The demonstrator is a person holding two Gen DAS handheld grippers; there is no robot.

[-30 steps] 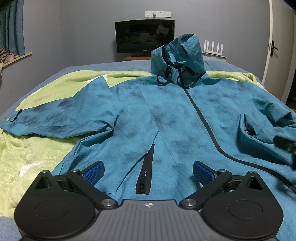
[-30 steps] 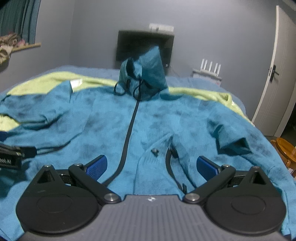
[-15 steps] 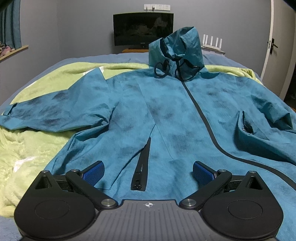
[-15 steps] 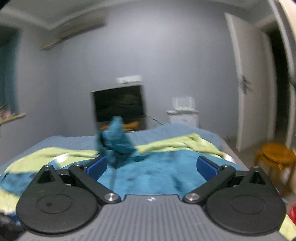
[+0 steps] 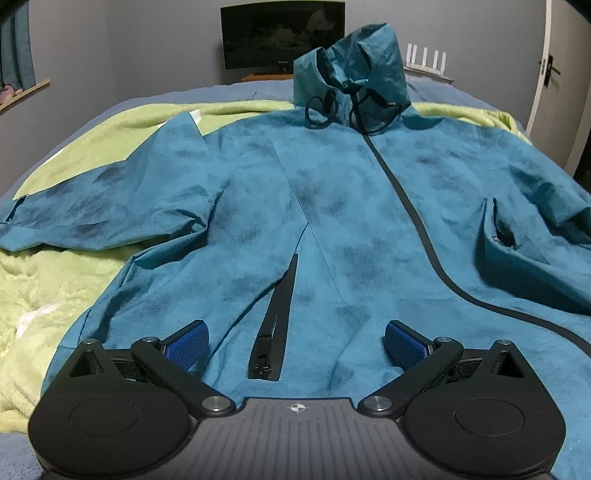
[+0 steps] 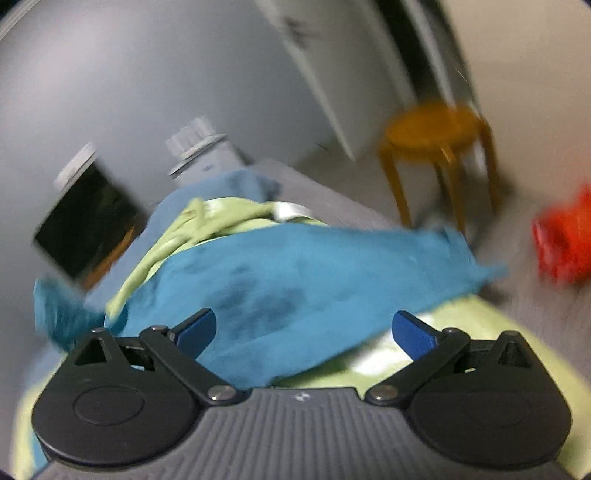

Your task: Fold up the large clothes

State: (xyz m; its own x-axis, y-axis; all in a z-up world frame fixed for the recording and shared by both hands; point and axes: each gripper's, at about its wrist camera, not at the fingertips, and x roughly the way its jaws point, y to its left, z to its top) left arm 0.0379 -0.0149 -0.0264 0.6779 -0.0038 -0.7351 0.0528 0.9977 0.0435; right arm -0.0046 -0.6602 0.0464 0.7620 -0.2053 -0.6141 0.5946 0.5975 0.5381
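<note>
A teal hooded jacket (image 5: 332, 206) lies spread front-up on a light green blanket (image 5: 55, 280), hood (image 5: 351, 62) standing at the far end, black zip down the middle. Its left sleeve (image 5: 96, 206) stretches out to the left. My left gripper (image 5: 295, 341) is open and empty, just above the jacket's hem by a pocket zip (image 5: 275, 332). My right gripper (image 6: 303, 330) is open and empty, tilted, over the jacket's right sleeve (image 6: 314, 273) at the bed's right side. That view is blurred.
The bed has a grey-blue cover (image 5: 236, 88). A dark monitor (image 5: 282, 33) and a white router (image 5: 424, 61) stand behind it. A door (image 5: 554, 81) is at the right. A wooden stool (image 6: 439, 147) and a red object (image 6: 565, 240) stand on the floor beside the bed.
My right gripper has swung from the jacket's front up and over to the right sleeve, tilting. My left gripper has risen slightly above the hem. Both stayed open.
</note>
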